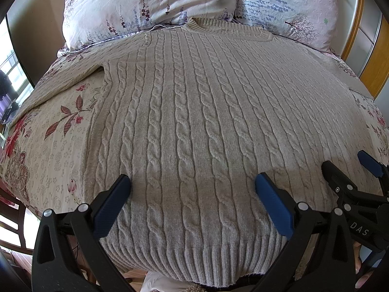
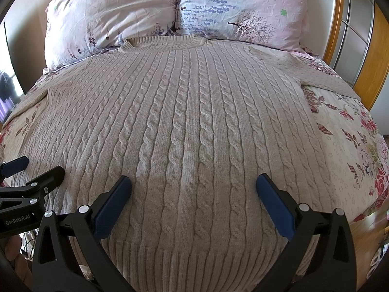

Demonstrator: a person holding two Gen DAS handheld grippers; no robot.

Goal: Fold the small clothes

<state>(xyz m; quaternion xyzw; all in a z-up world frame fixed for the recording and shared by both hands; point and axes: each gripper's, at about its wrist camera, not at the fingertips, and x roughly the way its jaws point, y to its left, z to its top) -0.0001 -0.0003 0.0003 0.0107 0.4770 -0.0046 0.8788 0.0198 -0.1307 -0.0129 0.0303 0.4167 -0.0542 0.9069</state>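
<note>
A beige cable-knit sweater [image 1: 194, 121] lies flat and spread out on the bed, collar [image 1: 226, 28] toward the pillows, ribbed hem [image 1: 201, 260] nearest me. It also fills the right wrist view [image 2: 184, 126]. Its left sleeve [image 1: 60, 82] and right sleeve [image 2: 323, 75] stretch out sideways. My left gripper [image 1: 193, 189] is open and empty above the hem area. My right gripper [image 2: 193, 189] is open and empty above the same hem area, to the right of the left one; it shows in the left wrist view [image 1: 345, 168], and the left gripper shows in the right wrist view [image 2: 36, 168].
The bed has a floral sheet [image 1: 53, 150], seen also in the right wrist view [image 2: 352, 160]. Two floral pillows [image 2: 109, 17] [image 2: 243, 9] stand at the head. A wooden wardrobe frame [image 2: 340, 19] is at the right. A wooden chair [image 1: 12, 221] stands at the bed's left edge.
</note>
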